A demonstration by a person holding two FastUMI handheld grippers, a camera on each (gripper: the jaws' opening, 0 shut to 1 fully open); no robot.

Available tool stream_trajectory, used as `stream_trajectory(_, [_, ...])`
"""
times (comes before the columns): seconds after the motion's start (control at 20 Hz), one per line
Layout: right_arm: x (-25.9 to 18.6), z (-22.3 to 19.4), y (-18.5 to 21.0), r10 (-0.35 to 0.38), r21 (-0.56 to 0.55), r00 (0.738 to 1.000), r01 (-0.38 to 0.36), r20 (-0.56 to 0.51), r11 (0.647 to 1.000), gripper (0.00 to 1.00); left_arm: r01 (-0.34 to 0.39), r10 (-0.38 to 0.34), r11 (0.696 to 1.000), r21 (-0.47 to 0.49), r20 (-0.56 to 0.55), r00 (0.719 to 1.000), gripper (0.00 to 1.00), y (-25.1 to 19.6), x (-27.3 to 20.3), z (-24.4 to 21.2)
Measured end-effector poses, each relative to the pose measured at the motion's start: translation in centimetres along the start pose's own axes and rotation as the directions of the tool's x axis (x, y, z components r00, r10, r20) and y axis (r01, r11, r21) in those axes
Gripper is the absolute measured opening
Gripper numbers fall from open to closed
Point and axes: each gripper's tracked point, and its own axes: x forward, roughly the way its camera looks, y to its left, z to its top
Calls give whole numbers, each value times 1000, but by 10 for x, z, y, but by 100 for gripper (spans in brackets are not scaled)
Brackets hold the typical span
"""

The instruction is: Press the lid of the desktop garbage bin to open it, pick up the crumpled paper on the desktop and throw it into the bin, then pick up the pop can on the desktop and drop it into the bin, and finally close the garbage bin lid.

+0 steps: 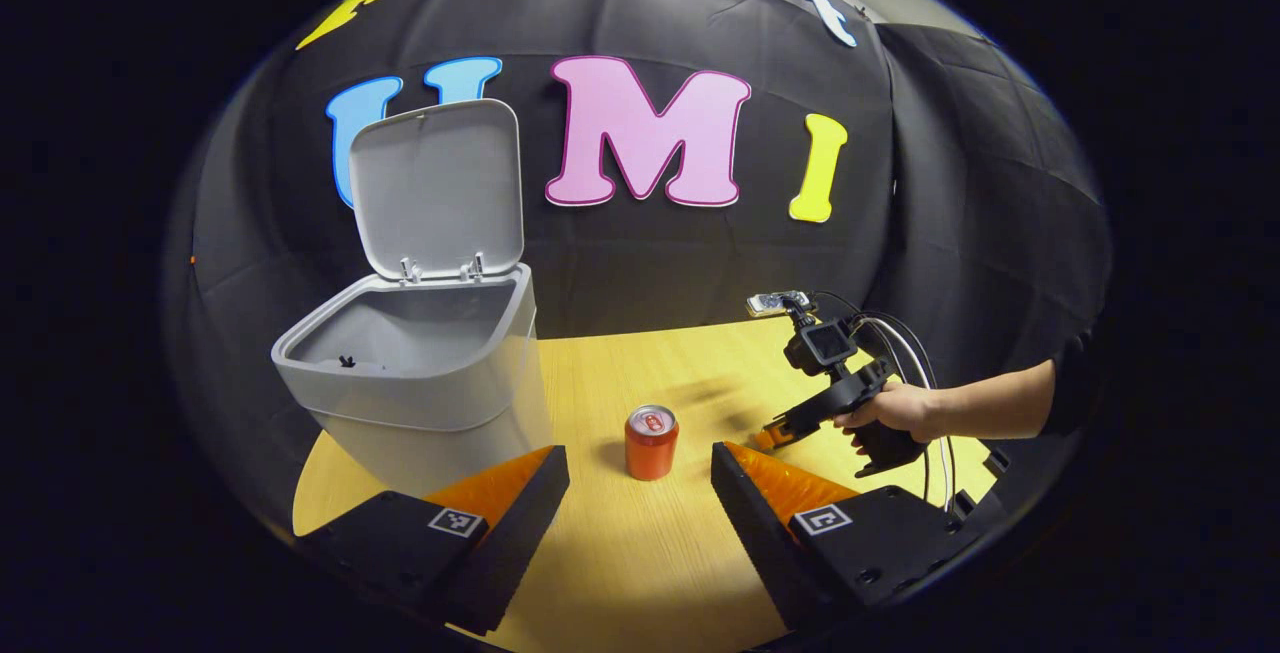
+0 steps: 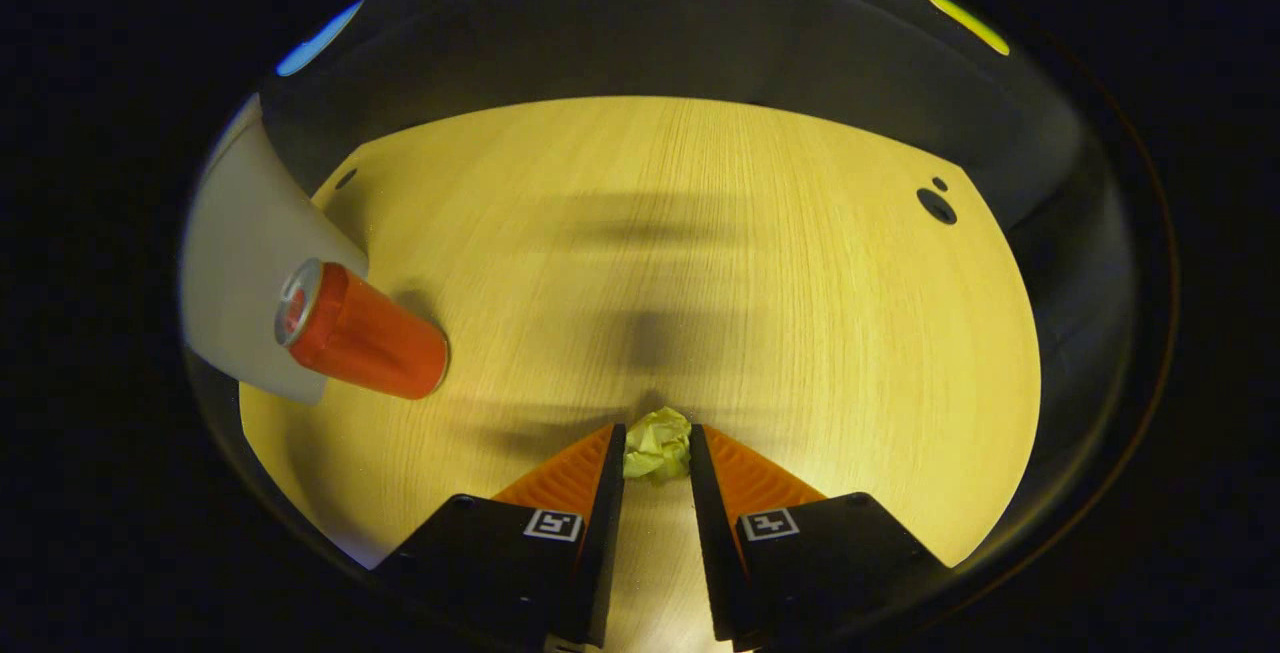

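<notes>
The grey bin [image 1: 420, 383] stands at the table's left with its lid [image 1: 437, 188] raised upright. An orange pop can [image 1: 651, 441] stands upright just right of the bin and straight ahead of my left gripper [image 1: 640, 463], which is open and holds nothing. A hand [image 1: 890, 408] holds my right gripper [image 1: 772, 435] low over the table, right of the can. In the right gripper view, that gripper [image 2: 657, 433] is shut on the yellow crumpled paper [image 2: 657, 445]. The can [image 2: 360, 333] and the bin [image 2: 240, 273] lie off to its left.
The wooden table [image 2: 700, 233] stretches ahead of the right gripper, with two small dark holes [image 2: 936, 205] near its far right corner. Cables [image 1: 925, 373] trail from the right gripper. Black cloth walls close off the back and the sides.
</notes>
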Motion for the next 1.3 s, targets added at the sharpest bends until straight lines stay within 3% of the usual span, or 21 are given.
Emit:
stream_trajectory(0.3, [-63,69,22,93,-74,982,-81,166,994,42,12,-12,1000,10,35,999,97,1,-13,5])
stream_trajectory(0.6, [-127,148,92,257,-212,912,-196,320,957,42,-5,5,1000,-7,104,995,96,9,-24,28])
stream_trajectory(1.0, [-164,183,246,489,-426,821,-345,294,836,42,-73,76,997,-30,158,984,97,46,-49,38])
stream_trajectory(1.15, [-163,179,290,535,-480,806,-376,253,793,42,-106,112,993,-46,153,982,96,59,-56,32])
stream_trajectory(1.3, [-156,172,313,552,-503,804,-391,222,771,42,-133,141,989,-64,148,979,97,69,-63,28])
